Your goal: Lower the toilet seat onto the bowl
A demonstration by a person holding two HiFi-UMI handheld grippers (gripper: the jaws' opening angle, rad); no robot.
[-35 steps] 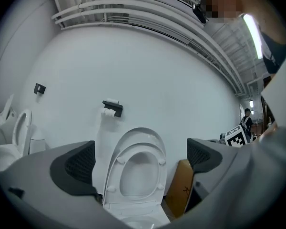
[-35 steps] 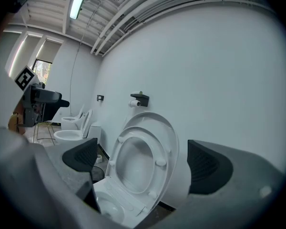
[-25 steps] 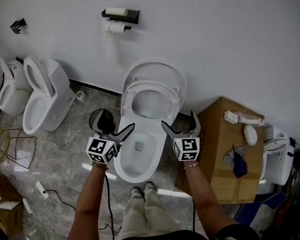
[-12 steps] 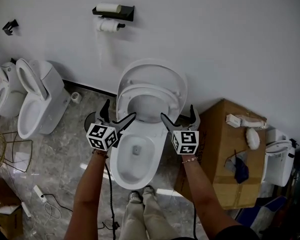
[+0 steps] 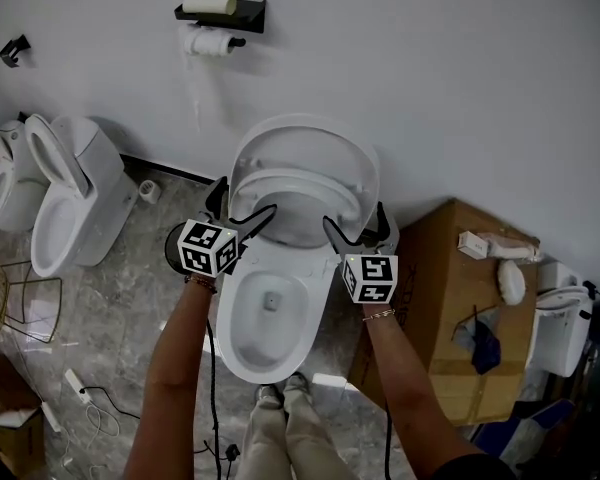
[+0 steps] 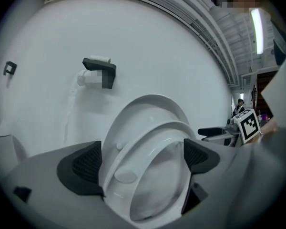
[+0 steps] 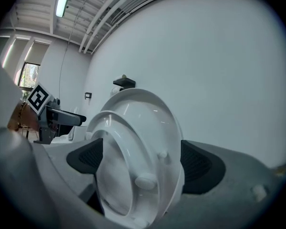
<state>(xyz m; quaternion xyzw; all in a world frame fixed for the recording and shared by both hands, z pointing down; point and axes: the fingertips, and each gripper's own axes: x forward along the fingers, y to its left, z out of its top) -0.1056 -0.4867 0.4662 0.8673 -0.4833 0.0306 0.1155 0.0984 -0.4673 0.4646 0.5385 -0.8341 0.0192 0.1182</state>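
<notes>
Compared with a second ago, both grippers have advanced from above the bowl (image 5: 248, 360) to the upright toilet seat (image 5: 300, 175). The left gripper (image 5: 242, 206) is spread astride its left rim. The right gripper (image 5: 356, 223), whose jaws have just been closing slightly, is spread astride its right rim.

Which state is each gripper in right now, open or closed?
Left gripper: open, the raised toilet seat between its jaws, not gripped.
Right gripper: open, jaws have just been closing, the seat between them, not yet gripped.
</notes>
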